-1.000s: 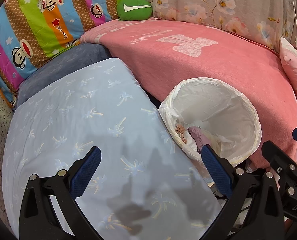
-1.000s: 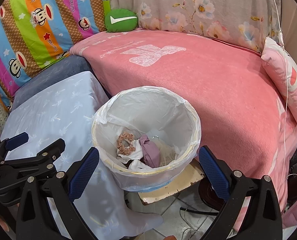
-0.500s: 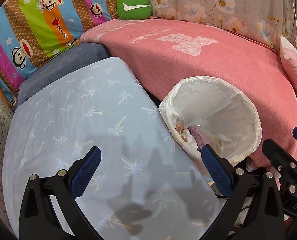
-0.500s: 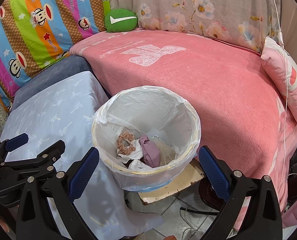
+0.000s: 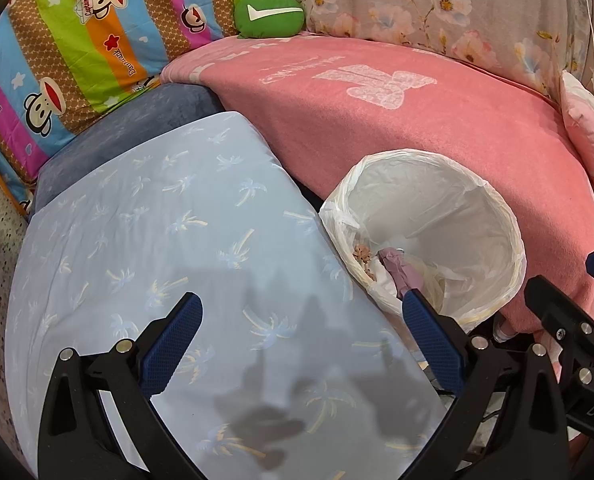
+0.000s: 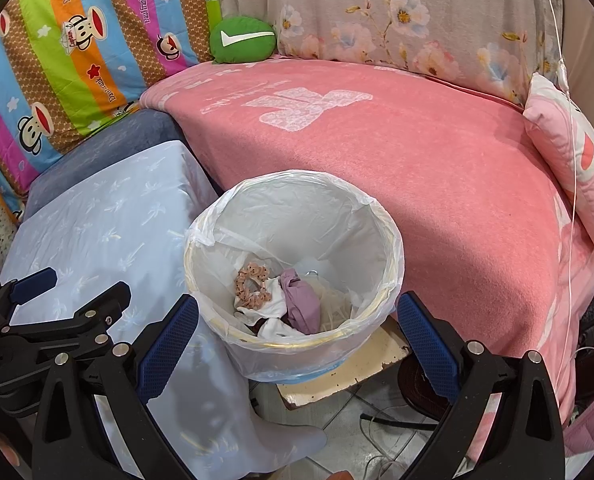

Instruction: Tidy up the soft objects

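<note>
Soft objects, a scrunchie (image 6: 252, 285) and purple cloth (image 6: 301, 304), lie inside the lined bin (image 6: 393, 248) beside the pink bed (image 6: 437, 168); left gripper (image 5: 297, 344) and right gripper (image 6: 297, 340) both released and empty, so the next pick should approach level, jaws wide.

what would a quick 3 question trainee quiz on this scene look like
1. True or false: the right gripper is shut on the purple cloth.
2. Which of these lies in the lined bin? A) the green cushion B) the peach scrunchie C) the pink pillow
3. Fill in: the left gripper hangs open over the light blue sheet printed with ____ trees.

Key: 1 false, both grippers are open and empty; 2 B; 3 palm.
</note>
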The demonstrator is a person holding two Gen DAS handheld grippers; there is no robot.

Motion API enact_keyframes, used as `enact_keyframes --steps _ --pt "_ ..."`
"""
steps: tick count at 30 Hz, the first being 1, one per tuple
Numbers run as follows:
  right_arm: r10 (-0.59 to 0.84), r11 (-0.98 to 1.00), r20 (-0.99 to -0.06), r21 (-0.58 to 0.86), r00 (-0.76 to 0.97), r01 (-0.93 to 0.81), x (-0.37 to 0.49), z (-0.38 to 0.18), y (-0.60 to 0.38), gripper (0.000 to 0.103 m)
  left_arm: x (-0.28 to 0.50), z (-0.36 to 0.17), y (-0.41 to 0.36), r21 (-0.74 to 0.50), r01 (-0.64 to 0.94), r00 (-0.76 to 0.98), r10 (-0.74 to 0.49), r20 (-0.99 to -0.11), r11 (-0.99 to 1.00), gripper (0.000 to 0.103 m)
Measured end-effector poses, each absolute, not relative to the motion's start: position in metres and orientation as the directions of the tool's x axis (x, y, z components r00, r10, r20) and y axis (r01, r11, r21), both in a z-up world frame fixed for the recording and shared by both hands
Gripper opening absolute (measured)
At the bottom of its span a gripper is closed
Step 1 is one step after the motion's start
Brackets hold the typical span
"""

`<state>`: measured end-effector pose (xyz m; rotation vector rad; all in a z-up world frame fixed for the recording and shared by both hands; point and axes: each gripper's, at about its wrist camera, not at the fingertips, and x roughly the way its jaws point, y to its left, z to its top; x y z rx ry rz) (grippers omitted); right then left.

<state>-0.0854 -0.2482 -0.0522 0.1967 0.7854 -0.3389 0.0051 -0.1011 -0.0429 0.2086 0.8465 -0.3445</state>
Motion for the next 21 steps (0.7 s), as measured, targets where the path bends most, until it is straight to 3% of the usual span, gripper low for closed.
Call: enact_keyframes --steps 21 --pt "-0.224 0.928 -0.723 0.047 0.653 0.37 -0.0862 -0.0532 -0.2471 0.097 0.0059 -0.0455 -0.0985 0.043 0.381 0.605 -0.213 -0.767 0.924 0.096"
